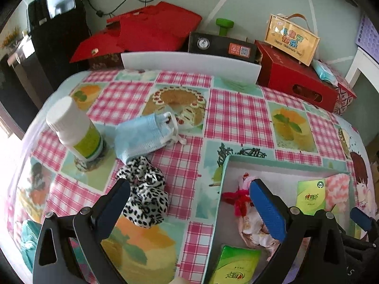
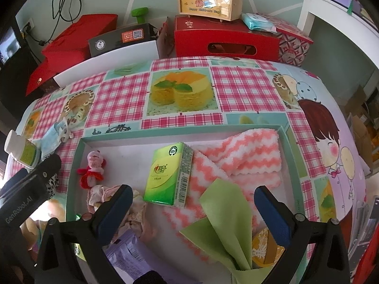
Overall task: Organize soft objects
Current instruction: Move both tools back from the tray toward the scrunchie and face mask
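Note:
A leopard-print scrunchie (image 1: 144,194) lies on the checked tablecloth, just inside the left finger of my left gripper (image 1: 189,194). That gripper is wide open and nothing is pressed; its right finger (image 1: 263,203) hangs over the teal-rimmed box (image 1: 227,165). A blue face mask (image 1: 144,135) lies beyond the scrunchie. My right gripper (image 2: 193,201) stands open over the box (image 2: 78,165). A green cloth (image 2: 225,215) lies loose between its fingers. Also in the box are a pink-white knitted cloth (image 2: 248,153), a small red doll (image 2: 92,170), a crumpled pale cloth (image 2: 137,210) and a green tissue pack (image 2: 168,175).
A white bottle (image 1: 73,127) stands left of the mask. Red boxes (image 1: 296,82), a black case (image 1: 220,45) and a white board (image 1: 189,65) line the table's far edge. A second tissue pack (image 1: 234,267) and a purple packet (image 2: 128,253) lie in the box.

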A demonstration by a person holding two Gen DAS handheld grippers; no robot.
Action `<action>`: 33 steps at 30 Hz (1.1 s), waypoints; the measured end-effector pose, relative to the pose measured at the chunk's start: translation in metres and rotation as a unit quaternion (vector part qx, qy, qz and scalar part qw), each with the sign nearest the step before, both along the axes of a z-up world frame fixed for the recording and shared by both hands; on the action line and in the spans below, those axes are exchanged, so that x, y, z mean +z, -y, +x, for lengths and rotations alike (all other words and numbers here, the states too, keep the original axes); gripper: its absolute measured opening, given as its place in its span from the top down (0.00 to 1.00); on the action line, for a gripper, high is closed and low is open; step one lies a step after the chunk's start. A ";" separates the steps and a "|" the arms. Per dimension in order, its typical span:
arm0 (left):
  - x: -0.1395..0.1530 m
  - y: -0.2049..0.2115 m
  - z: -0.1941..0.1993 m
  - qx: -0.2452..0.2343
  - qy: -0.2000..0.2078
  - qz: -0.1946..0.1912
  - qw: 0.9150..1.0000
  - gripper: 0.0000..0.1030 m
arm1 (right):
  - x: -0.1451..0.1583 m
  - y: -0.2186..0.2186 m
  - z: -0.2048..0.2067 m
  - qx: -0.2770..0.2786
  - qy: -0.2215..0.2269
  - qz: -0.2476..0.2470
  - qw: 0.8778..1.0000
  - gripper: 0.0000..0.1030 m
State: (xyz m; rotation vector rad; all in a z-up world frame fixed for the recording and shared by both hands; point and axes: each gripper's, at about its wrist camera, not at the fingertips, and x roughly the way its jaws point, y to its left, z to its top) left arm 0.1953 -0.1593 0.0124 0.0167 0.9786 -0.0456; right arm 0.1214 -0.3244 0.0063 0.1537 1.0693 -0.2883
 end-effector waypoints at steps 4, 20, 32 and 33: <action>0.006 0.002 -0.002 -0.007 0.015 0.033 0.999 0.02 | 0.002 -0.002 -0.001 0.001 0.003 0.000 1.000 0.00; 0.011 -0.016 0.000 -0.002 0.015 0.033 0.999 0.02 | 0.007 -0.012 -0.004 -0.004 0.019 -0.006 1.000 0.00; 0.012 -0.089 0.015 0.069 -0.001 -0.032 0.997 0.02 | 0.015 -0.051 0.000 0.052 0.057 0.002 0.997 0.00; 0.012 -0.099 0.016 0.079 -0.001 -0.041 0.996 0.02 | 0.015 -0.056 0.000 0.057 0.058 0.001 0.997 0.00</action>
